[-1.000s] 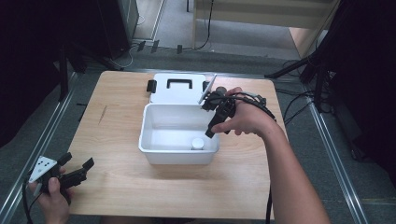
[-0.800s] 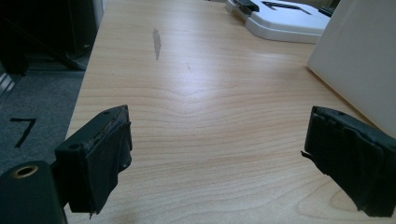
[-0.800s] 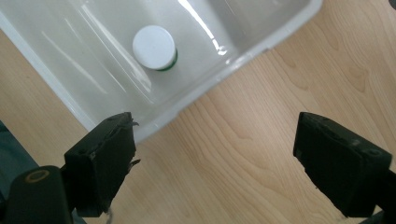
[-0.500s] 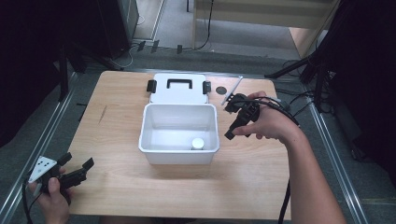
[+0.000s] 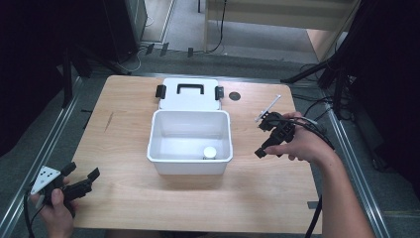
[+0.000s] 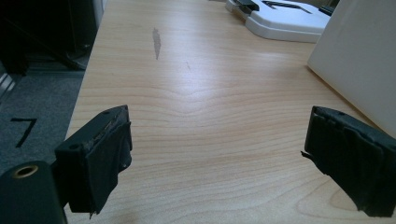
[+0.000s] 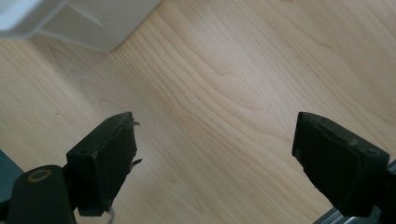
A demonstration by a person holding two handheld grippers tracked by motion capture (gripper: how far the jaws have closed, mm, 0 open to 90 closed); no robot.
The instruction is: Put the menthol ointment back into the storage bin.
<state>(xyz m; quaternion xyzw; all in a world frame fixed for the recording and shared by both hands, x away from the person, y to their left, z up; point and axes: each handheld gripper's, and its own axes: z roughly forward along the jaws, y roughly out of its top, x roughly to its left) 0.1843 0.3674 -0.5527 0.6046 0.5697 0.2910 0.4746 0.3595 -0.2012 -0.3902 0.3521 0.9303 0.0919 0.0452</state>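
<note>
A white open box (image 5: pixel 157 151) stands mid-table, with a small white round thing (image 5: pixel 209 151) on its floor near the front right corner. Its lid (image 5: pixel 188 94), with a black handle and clips, lies flat just behind it. Off to the box's right, my right gripper (image 5: pixel 261 139) hovers over bare wood, open and holding nothing. In the right gripper view (image 7: pixel 215 158) the box corner (image 7: pixel 70 23) sits at the upper left. My left gripper (image 5: pixel 81 171) rests open at the table's front left corner. The left gripper view (image 6: pixel 215 163) looks along the wood toward the box wall (image 6: pixel 359 56) and lid (image 6: pixel 285 18).
A small black round spot (image 5: pixel 235 95) marks the table right of the lid. A dark streak (image 6: pixel 156 42) shows on the wood left of the box. Metal rails run along both sides of the table (image 5: pixel 277 198), and cables trail over the floor at the right.
My right gripper has moved from over the box's right rim out to the right and slightly down, over the bare table. The left gripper has stayed put.
</note>
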